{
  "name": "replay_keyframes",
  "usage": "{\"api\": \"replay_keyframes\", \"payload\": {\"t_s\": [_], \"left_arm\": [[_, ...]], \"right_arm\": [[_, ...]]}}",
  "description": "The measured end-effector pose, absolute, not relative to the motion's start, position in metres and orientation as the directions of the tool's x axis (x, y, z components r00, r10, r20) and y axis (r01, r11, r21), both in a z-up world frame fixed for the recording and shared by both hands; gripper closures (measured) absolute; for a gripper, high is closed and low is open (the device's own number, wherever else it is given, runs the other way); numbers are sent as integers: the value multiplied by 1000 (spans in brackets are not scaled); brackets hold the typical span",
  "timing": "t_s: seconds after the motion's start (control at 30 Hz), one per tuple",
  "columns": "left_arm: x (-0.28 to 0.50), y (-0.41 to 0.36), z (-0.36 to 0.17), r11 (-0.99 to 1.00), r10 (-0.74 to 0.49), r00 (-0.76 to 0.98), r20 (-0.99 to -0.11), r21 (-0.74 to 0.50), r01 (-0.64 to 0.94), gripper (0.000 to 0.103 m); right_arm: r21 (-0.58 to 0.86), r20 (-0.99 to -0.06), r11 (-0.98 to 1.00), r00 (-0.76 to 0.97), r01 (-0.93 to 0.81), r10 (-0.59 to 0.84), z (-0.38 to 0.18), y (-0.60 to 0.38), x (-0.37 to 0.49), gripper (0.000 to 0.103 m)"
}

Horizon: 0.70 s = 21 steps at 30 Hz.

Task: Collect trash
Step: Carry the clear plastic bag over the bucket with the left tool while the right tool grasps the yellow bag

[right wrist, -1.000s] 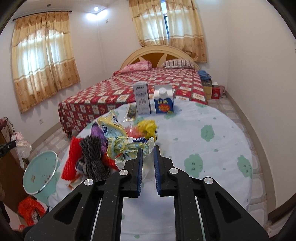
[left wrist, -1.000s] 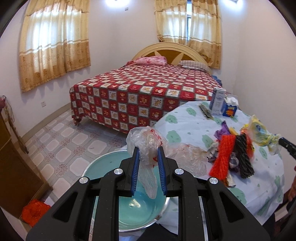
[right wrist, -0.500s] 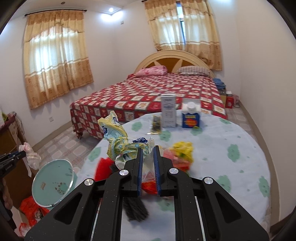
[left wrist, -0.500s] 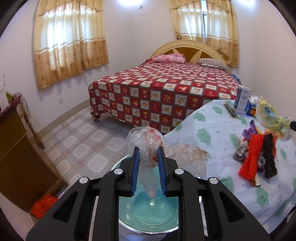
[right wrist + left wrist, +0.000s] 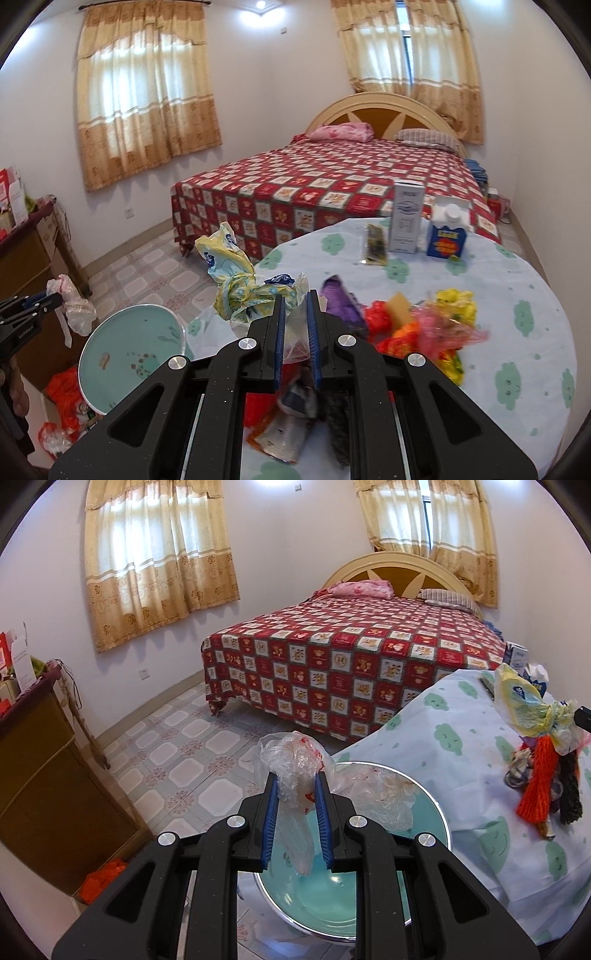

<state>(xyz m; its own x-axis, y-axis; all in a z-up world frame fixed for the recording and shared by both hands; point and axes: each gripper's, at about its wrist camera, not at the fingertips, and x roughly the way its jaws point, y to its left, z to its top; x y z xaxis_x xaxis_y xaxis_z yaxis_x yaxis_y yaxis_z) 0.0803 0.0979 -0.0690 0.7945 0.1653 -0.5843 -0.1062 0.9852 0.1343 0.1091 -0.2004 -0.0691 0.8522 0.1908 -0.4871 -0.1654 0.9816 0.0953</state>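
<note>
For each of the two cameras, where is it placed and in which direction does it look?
Left wrist: on the left gripper, over the round teal basin, clamping a clear crumpled plastic bag.
Right wrist: on the right gripper, over the table, clamping a yellow-green printed plastic bag.
Shared: bed, basin, both bags.

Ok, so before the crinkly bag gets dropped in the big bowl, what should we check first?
1. Left tool grips the clear crumpled plastic bag: ok.
2. Bag hangs above the round teal metal basin: ok.
3. Basin has room inside: ok.
4. Right tool holds the yellow knotted plastic bag: ok.
5. Yellow bag is over the basin: not ok, it is over the round table's cloud-print cloth.
6. Other table trash secured: cannot tell.
</note>
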Motion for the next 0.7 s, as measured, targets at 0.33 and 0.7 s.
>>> {"api": "replay_keyframes", "payload": {"t_s": [0.33, 0.7], "left_arm": [[82, 106, -72, 981, 190, 784, -590, 152, -123, 82], [81, 120, -78, 976, 217, 767, -603, 150, -158, 82]], "right_arm": [[74, -504, 970, 830, -233, 238, -73, -165, 123, 91], [60, -530, 956, 802, -287, 274, -84, -137, 135, 91]]}}
